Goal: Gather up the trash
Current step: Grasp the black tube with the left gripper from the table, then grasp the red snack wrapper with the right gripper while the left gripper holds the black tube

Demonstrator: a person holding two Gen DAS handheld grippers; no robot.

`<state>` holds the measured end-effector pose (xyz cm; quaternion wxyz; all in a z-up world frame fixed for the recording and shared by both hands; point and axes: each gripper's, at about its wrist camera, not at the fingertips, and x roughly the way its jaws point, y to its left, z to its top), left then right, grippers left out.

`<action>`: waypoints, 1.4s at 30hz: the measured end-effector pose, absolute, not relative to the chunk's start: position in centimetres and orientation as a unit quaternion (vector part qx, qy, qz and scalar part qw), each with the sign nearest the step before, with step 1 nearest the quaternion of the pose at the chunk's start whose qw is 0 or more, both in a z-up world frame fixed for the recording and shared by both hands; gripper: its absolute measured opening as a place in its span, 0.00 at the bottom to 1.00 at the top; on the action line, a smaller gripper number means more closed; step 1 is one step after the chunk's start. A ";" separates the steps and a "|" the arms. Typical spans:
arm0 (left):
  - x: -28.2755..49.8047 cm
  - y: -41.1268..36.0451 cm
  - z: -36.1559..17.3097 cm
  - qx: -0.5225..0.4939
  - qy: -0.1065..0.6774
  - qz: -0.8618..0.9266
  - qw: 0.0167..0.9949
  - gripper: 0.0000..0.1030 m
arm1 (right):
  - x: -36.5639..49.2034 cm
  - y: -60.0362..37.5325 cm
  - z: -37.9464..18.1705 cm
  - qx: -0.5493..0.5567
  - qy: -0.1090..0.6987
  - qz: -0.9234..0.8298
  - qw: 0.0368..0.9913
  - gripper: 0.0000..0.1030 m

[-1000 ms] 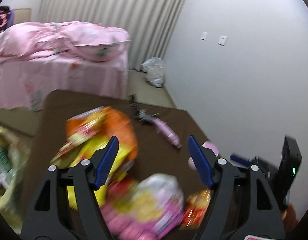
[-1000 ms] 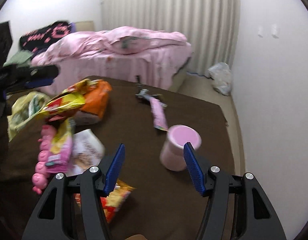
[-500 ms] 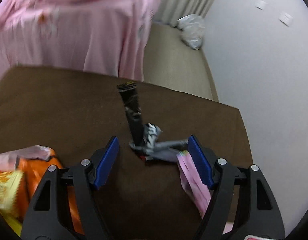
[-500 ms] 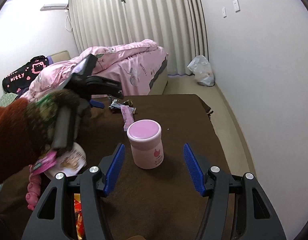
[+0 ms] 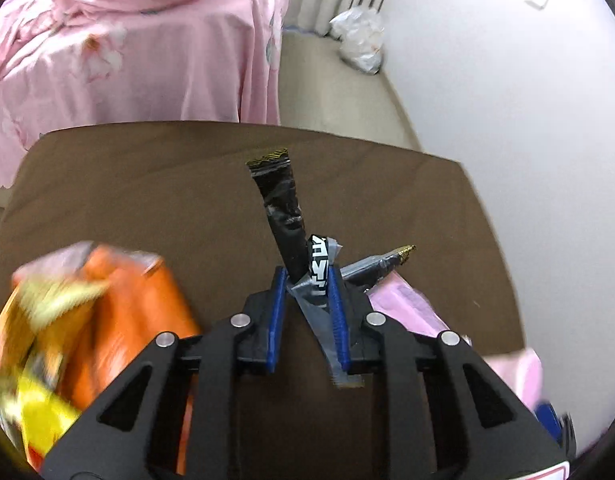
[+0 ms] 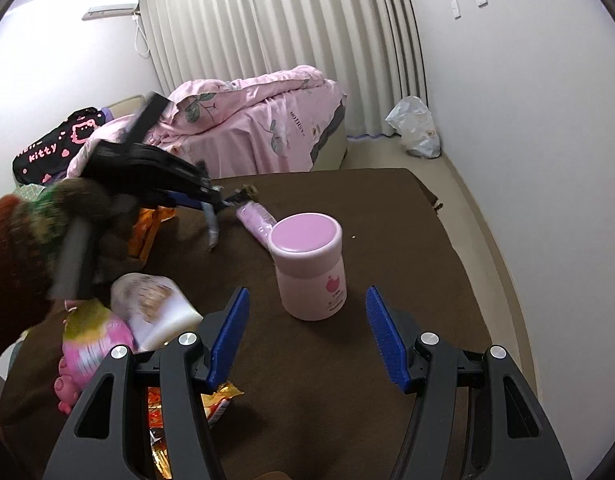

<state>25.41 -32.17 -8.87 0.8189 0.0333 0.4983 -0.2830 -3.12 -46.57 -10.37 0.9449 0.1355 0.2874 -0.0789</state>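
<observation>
Right tongs [image 6: 307, 336] hang released, wide apart, nothing between them, just short of the pink jar [image 6: 309, 266], our landmark on the brown surface [image 6: 347, 400]. Left of the jar, near our edge: a blurred pile of snack bags [image 6: 147, 308], contents unreadable. Beyond the jar to the left, left tongs [image 5: 307, 304] are clenched on the black and silver wrappers [image 5: 303, 256]. One black strip sticks up past the tips, a silver tail trails back between the blades, another pokes right. A pink wrapper [image 5: 403, 308] lies just beside the jar, under that bundle.

To do this well we judge: lift straight up, keep the squeeze, since the grip catches only the crumpled middle and loose strips may slip out. Check the pink wrapper doesn't drag along.

Hard to tell: how many wrappers are pinched, and whether they have left the surface. Orange bag [image 5: 119, 320] is motion-blurred. No bin visible; white plastic bag [image 6: 417, 128] on the floor far behind the jar.
</observation>
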 end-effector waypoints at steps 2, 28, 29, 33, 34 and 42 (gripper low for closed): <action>23.1 -30.4 -7.4 0.021 0.482 -0.300 0.823 0.20 | -2.9 -46.1 -10.3 0.129 0.291 -0.073 0.945 0.56; 6.1 -10.7 -6.4 -0.010 0.400 -0.285 0.871 0.21 | -5.7 -38.0 -11.8 0.033 0.403 -0.026 0.914 0.55; 6.3 -10.3 -6.6 -0.018 0.404 -0.282 0.870 0.21 | -6.0 -38.2 -11.7 0.024 0.406 -0.036 0.913 0.55; 6.7 -9.8 -6.7 -0.036 0.408 -0.280 0.868 0.21 | -7.6 -39.7 -11.2 -0.006 0.413 -0.087 0.907 0.55; 6.7 -9.7 -6.7 -0.039 0.408 -0.282 0.868 0.21 | -8.2 -40.2 -10.9 0.007 0.410 -0.090 0.907 0.55; 6.4 -10.6 -6.8 -0.035 0.412 -0.283 0.866 0.21 | -9.5 -38.1 -11.1 0.058 0.417 -0.007 0.907 0.55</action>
